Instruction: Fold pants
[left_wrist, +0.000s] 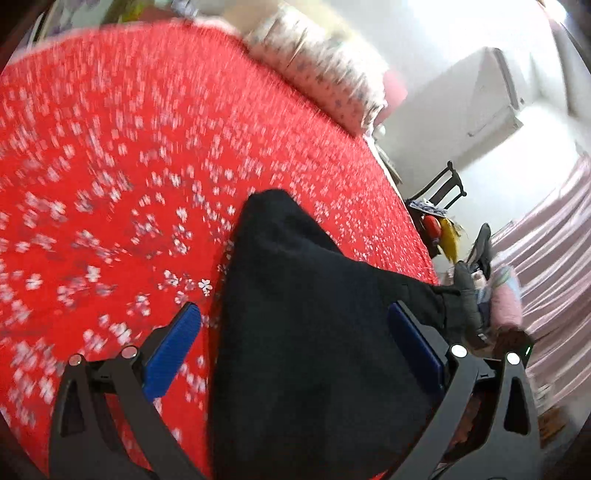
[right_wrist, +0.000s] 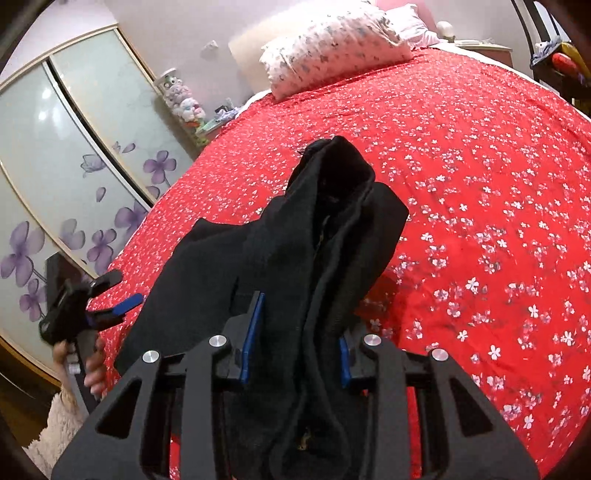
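Two grippers over a red bed (right_wrist: 480, 184): right gripper (right_wrist: 295, 332) clamps bunched black pants (right_wrist: 332, 229), left gripper (left_wrist: 295, 325) gapes at 9 o'clock, folding seemingly barely begun.

Motion blurs the bedspread (left_wrist: 110, 166) in the left wrist view; black pants (right_wrist: 314, 258) run off the bottom edge

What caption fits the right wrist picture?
Right tool holding bunched black pants above a red flowered bedspread.
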